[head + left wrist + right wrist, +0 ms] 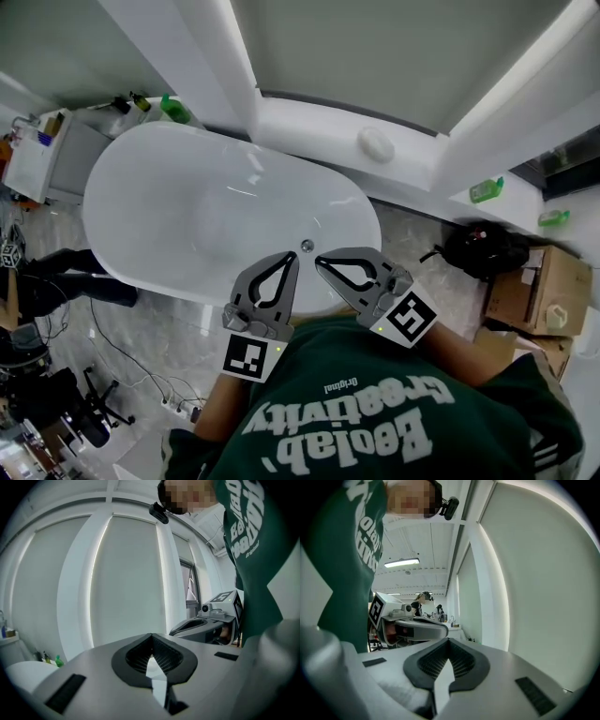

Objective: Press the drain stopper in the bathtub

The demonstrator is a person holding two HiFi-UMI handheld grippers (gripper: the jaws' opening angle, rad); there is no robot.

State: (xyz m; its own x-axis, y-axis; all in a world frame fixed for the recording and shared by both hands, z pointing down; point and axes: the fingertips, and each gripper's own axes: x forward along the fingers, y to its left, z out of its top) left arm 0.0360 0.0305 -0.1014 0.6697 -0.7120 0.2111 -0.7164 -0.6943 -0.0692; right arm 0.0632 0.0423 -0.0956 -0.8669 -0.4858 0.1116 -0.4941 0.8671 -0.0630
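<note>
Head view: L gripper (292, 257), R gripper (320, 262) closed by stopper (307, 246), prob. over rim (192, 294).

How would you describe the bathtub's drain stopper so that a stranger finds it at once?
Start at the large white oval bathtub. On its inside, close to the rim nearest the person, sits the small round grey metal drain stopper. It is the only dark spot on that plain white surface.

The left gripper (292, 259) and right gripper (321, 262) are held side by side just ahead of the chest, tips nearly meeting. Both pairs of fingers (93, 677) are pressed together, empty.
</note>
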